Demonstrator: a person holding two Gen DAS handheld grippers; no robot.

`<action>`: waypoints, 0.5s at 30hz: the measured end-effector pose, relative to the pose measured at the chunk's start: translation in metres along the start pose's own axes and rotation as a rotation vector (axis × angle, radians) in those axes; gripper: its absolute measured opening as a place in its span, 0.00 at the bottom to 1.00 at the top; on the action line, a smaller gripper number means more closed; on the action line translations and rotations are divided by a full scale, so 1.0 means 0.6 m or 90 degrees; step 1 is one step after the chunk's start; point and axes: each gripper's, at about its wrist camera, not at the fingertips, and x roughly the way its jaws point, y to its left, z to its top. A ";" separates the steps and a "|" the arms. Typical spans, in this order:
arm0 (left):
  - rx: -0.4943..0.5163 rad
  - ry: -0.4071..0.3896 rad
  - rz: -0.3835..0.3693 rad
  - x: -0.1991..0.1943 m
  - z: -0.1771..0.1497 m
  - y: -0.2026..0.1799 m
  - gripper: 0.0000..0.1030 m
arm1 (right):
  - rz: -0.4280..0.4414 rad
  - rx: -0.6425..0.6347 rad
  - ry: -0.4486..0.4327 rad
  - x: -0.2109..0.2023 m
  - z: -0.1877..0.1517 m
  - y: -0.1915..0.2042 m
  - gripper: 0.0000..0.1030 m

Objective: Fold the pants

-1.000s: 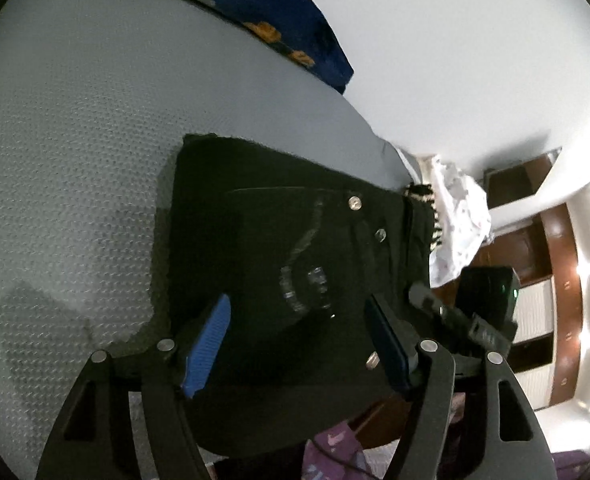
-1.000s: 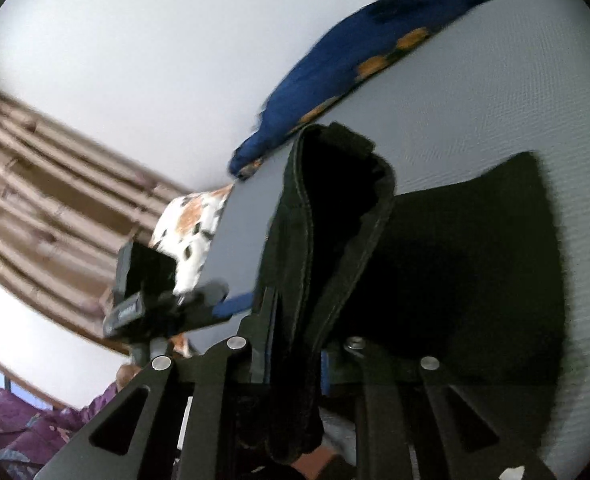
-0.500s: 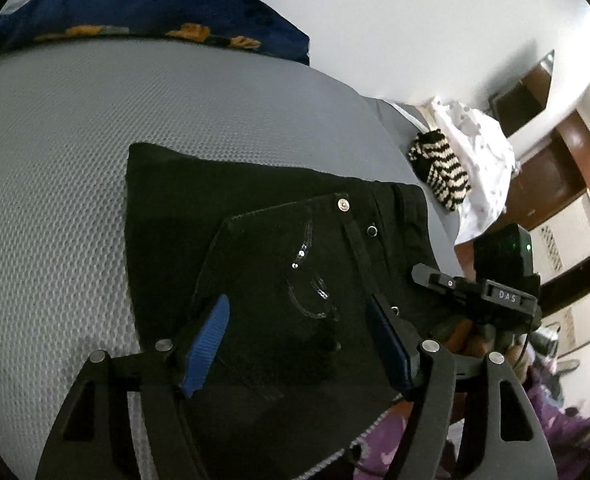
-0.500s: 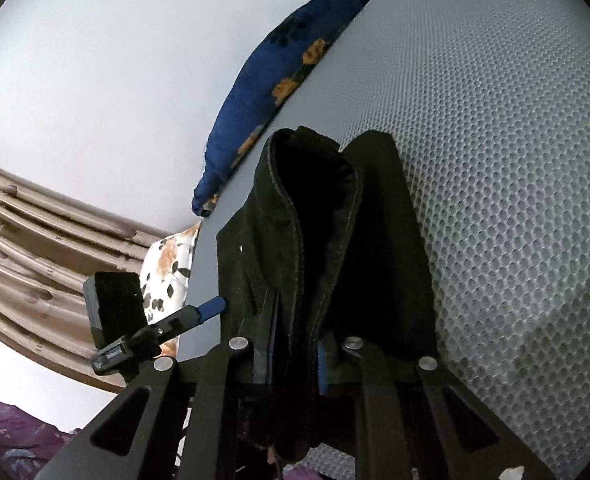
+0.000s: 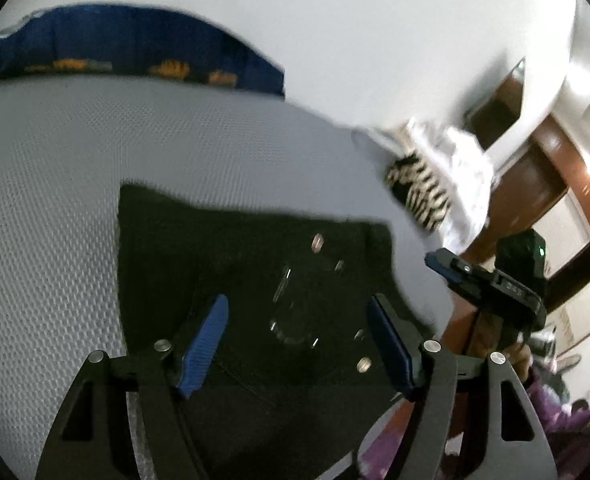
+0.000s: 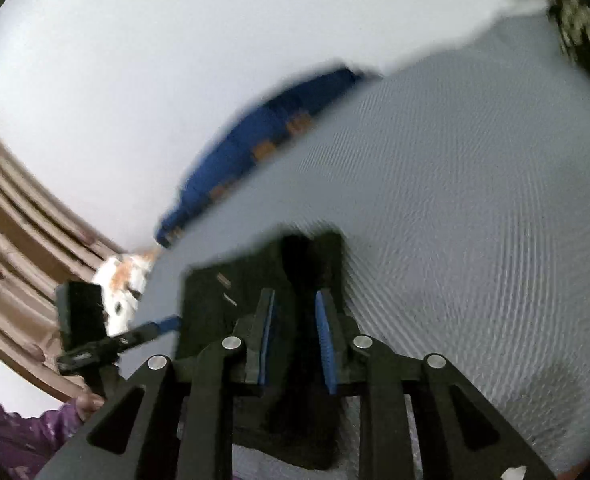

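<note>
The black pants (image 5: pixel 231 264) lie folded into a flat block on the grey mattress (image 5: pixel 55 208), metal rivets and stitched pocket facing up. My left gripper (image 5: pixel 297 326) is open, its blue pads wide apart above the near part of the pants, holding nothing. In the right wrist view the pants (image 6: pixel 231 292) lie under and ahead of my right gripper (image 6: pixel 293 320). Its blue pads stand a narrow gap apart, with dark fabric showing between them; the jaws no longer pinch it. The right gripper also shows in the left wrist view (image 5: pixel 439 262). Both views are blurred.
A blue pillow (image 5: pixel 135 52) with orange flowers lies along the far edge of the mattress by the white wall. A striped black-and-white cloth (image 5: pixel 419 188) and a white cloth (image 5: pixel 467 156) lie at the right end. Brown curtains (image 6: pixel 11 216) hang left.
My right gripper has opened and let go of the thick folded edge, which now lies flat on the mattress. Both grippers have drawn back from the pants. The left stayed open.
</note>
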 end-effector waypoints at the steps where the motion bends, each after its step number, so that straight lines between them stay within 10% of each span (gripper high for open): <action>1: 0.002 -0.021 0.005 -0.006 0.004 0.000 0.72 | 0.006 -0.012 -0.007 0.002 0.007 0.017 0.20; 11: 0.030 -0.024 0.083 0.044 0.020 0.030 0.76 | -0.069 -0.087 0.079 0.141 0.008 0.033 0.24; 15: 0.020 -0.023 0.077 0.057 0.017 0.044 0.76 | -0.080 0.001 0.110 0.158 -0.002 -0.030 0.00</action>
